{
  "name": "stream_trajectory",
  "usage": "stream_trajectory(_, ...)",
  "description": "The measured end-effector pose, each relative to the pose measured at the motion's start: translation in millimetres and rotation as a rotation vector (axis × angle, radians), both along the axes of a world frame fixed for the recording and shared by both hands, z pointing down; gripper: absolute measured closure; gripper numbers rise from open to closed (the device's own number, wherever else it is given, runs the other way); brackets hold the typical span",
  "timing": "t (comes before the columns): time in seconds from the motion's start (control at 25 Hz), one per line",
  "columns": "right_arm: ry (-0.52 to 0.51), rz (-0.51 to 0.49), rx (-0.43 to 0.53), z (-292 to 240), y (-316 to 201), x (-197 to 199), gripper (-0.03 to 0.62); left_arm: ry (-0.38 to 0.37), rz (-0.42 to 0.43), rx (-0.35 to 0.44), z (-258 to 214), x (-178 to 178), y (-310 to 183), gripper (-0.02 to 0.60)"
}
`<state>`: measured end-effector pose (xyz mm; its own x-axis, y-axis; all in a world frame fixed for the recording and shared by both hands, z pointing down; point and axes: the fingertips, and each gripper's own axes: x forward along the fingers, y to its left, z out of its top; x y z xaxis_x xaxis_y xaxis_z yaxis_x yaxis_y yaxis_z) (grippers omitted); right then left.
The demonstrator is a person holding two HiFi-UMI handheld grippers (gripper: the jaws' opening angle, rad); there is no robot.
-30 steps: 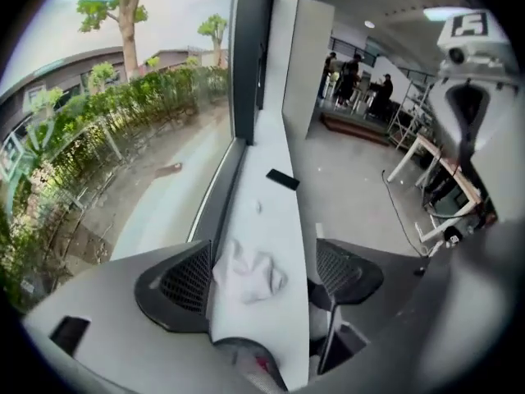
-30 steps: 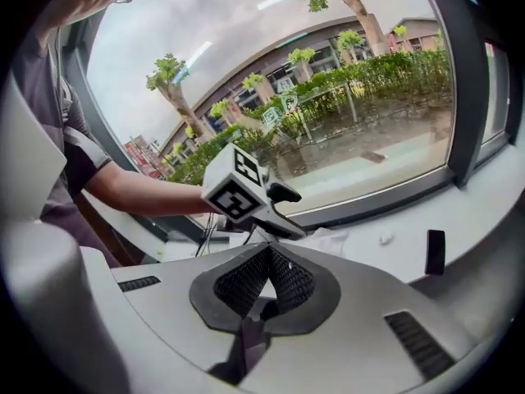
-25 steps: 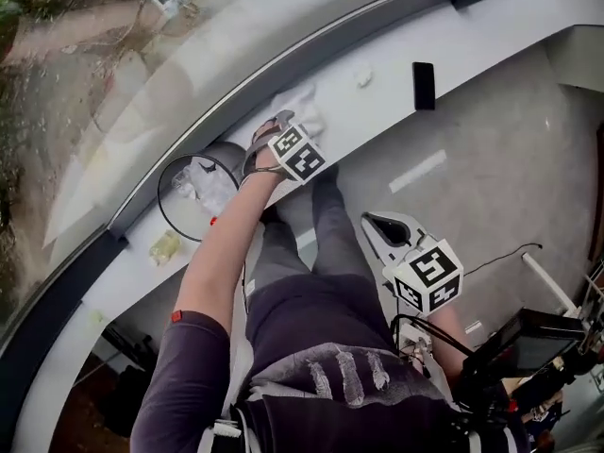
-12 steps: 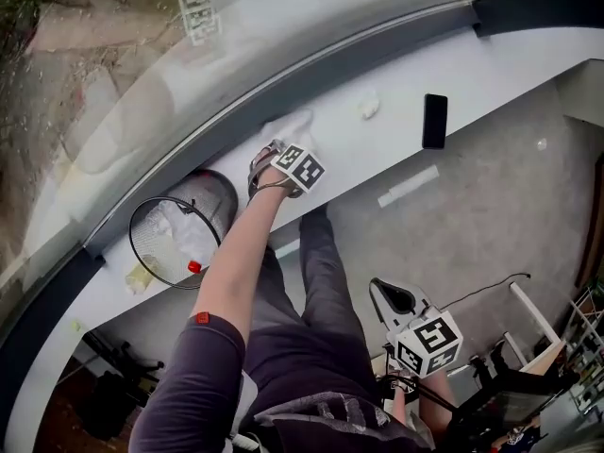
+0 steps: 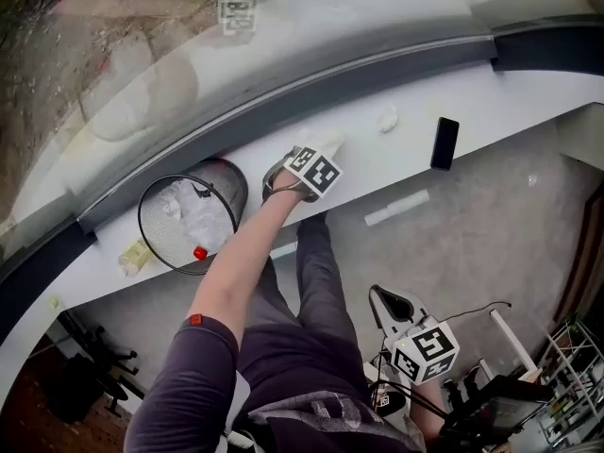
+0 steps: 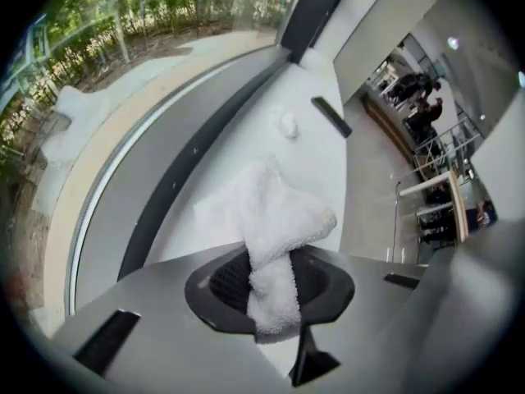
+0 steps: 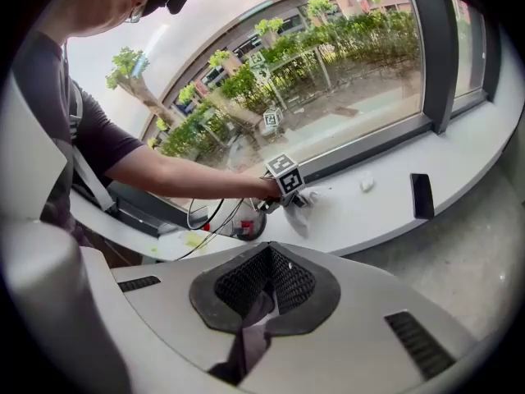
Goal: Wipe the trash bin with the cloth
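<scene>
Where the right gripper (image 5: 389, 302) hangs: low beside the person's legs, over the grey floor (image 5: 481, 243), jaws together on nothing.
Left gripper (image 6: 271, 292): pointing steeply down at the white bench (image 5: 396, 163); its jaws have just been closing and now pinch a fold of the cloth (image 6: 275, 212).
Cloth: white, its loose end lying on the bench near the window frame (image 5: 330, 83).
Trash bin (image 5: 228, 179): black mesh, at the bench left of the left gripper, apart from the cloth; crumpled white waste inside.
Phone (image 5: 444, 143): dark, flat on the bench, well right of the cloth.
</scene>
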<state>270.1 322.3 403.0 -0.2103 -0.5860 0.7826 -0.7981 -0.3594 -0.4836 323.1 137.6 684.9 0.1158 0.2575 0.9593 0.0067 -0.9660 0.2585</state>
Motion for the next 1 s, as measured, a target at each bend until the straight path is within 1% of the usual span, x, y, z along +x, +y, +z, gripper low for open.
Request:
stream_trajectory(0.04,0.025,0.005,0.019,-3,-4,6,0.595,0.068,-0.016,-0.038,-25,7,6,0.505)
stream_trajectory(0.12,0.082,0.028,0.065,-8,-16,20,0.595,0.244,-0.017,-0.114,-90,15,19,0.505)
stream_trajectory(0.2,0.129,0.037,0.12,-17,-35,30,0.595,0.4,-0.026,-0.159,-160,4,19,0.505)
stream_trajectory(0.24,0.15,0.032,0.146,-25,-46,33,0.595,0.456,-0.051,-0.175,-191,-8,13,0.505)
stream_trajectory(0.32,0.18,0.007,0.189,-42,-69,33,0.595,0.545,-0.134,-0.193,-247,-38,-7,0.505)
stream_trajectory(0.36,0.188,-0.014,0.207,-49,-81,30,0.595,0.589,-0.188,-0.189,-272,-55,-22,0.505)
stream_trajectory(0.44,0.195,-0.077,0.229,-61,-105,17,0.595,0.67,-0.296,-0.141,-312,-92,-58,0.505)
stream_trajectory(0.52,0.199,-0.15,0.228,-69,-127,-9,0.595,0.72,-0.378,-0.051,-344,-138,-96,0.505)
stream_trajectory(0.64,0.209,-0.252,0.201,-60,-154,-51,0.595,0.758,-0.483,0.093,-381,-211,-143,0.505)
stream_trajectory(0.76,0.2,-0.33,0.126,-39,-174,-79,0.595,0.802,-0.601,0.179,-406,-271,-171,0.505)
stream_trajectory(0.88,0.187,-0.392,0.048,-16,-188,-108,0.595,0.815,-0.685,0.239,-407,-326,-193,0.505)
stream_trajectory(0.92,0.193,-0.411,0.021,-9,-194,-112,0.595,0.809,-0.718,0.258,-401,-342,-200,0.505)
stream_trajectory(1.0,0.243,-0.415,-0.02,4,-206,-108,0.595,0.786,-0.765,0.281,-375,-366,-216,0.505)
